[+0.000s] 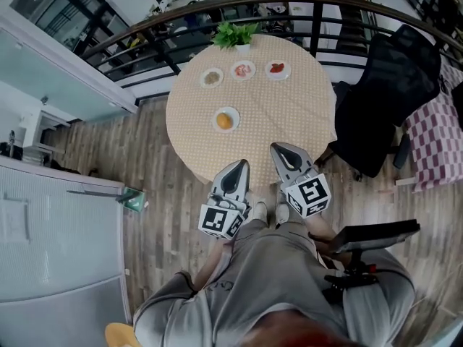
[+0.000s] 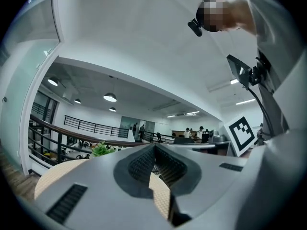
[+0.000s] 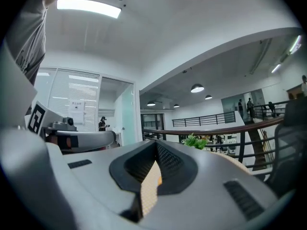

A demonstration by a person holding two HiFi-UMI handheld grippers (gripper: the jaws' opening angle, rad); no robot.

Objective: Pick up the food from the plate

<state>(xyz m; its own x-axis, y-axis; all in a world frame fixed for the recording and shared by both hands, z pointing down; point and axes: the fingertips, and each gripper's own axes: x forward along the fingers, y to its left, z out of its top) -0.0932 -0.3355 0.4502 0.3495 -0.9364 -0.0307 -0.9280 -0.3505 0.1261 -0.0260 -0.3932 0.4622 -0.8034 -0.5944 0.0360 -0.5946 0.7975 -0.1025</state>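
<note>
An orange piece of food (image 1: 225,121) lies on a small white plate (image 1: 217,114) near the front of the round table (image 1: 289,107). Three more small plates sit at the far side: one with brownish food (image 1: 212,77), one with pink food (image 1: 243,69), one with red food (image 1: 278,69). My left gripper (image 1: 239,166) and right gripper (image 1: 281,150) hover at the table's near edge, both shut and holding nothing. Seen from the left gripper view, its jaws (image 2: 154,148) meet at the tips; the right gripper view shows the same (image 3: 156,145).
A green potted plant (image 1: 235,35) stands at the table's far edge. A dark railing (image 1: 145,31) curves behind the table. A black office chair (image 1: 383,100) with a checked cloth (image 1: 434,139) stands at the right. Wooden floor surrounds the table.
</note>
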